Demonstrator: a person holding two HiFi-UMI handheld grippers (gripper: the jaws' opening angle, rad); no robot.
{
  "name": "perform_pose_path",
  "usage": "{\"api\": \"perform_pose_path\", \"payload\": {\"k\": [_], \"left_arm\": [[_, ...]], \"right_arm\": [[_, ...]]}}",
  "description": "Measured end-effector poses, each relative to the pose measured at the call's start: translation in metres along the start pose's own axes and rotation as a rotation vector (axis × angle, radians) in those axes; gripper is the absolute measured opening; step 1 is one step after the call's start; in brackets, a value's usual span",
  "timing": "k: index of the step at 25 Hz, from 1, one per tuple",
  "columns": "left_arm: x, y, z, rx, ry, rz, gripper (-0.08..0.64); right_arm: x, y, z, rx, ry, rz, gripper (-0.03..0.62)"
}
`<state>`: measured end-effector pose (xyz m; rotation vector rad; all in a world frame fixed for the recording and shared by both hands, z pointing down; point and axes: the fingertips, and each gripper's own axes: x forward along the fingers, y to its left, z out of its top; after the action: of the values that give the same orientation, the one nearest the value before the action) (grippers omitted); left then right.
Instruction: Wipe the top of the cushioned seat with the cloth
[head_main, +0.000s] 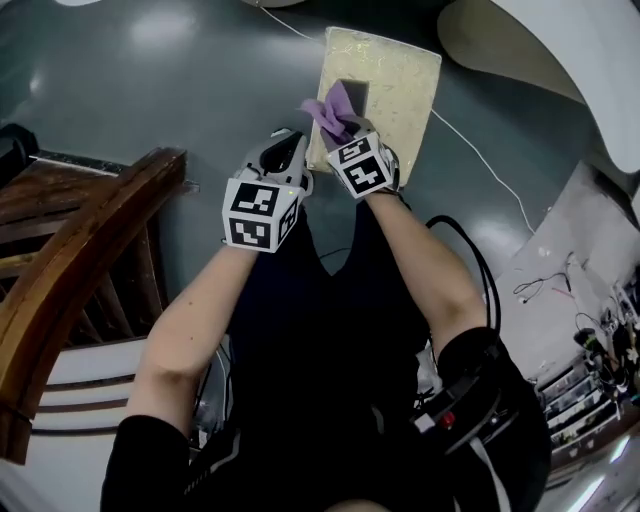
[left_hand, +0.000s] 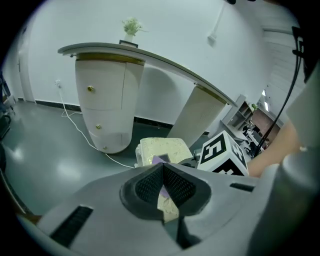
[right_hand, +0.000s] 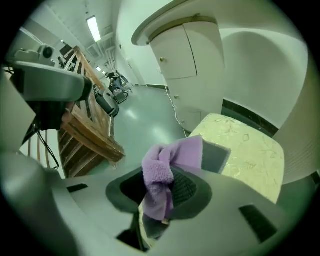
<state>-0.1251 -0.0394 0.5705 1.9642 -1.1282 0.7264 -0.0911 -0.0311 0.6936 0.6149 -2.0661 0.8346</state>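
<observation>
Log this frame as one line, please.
right claw: shut on purple cloth | left claw: shut, empty | position: over cushioned seat, near edge | contact: cannot tell

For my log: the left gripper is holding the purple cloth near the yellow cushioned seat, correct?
Not quite: the right gripper holds the purple cloth near the yellow cushioned seat, as the right gripper view shows. The left gripper is shut and empty.

Glossy grey floor (head_main: 130, 90), curved white counter (left_hand: 107, 95)
</observation>
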Motion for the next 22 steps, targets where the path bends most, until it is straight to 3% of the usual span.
{"api": "perform_pose_path", "payload": {"k": [8,22], "left_arm": [[-0.008,0.029,-0.016,-0.059,-0.009,-0.029,0.003],[0.034,-0.002,0.001,-0.047,0.006,-0.02,0.003]], "right_arm": [[0.037,0.004,0.001,-0.091,0.114,-0.018,0.106],[-0.004,-0.049,-0.036,0.049,0.09,-0.023,0.103]]}}
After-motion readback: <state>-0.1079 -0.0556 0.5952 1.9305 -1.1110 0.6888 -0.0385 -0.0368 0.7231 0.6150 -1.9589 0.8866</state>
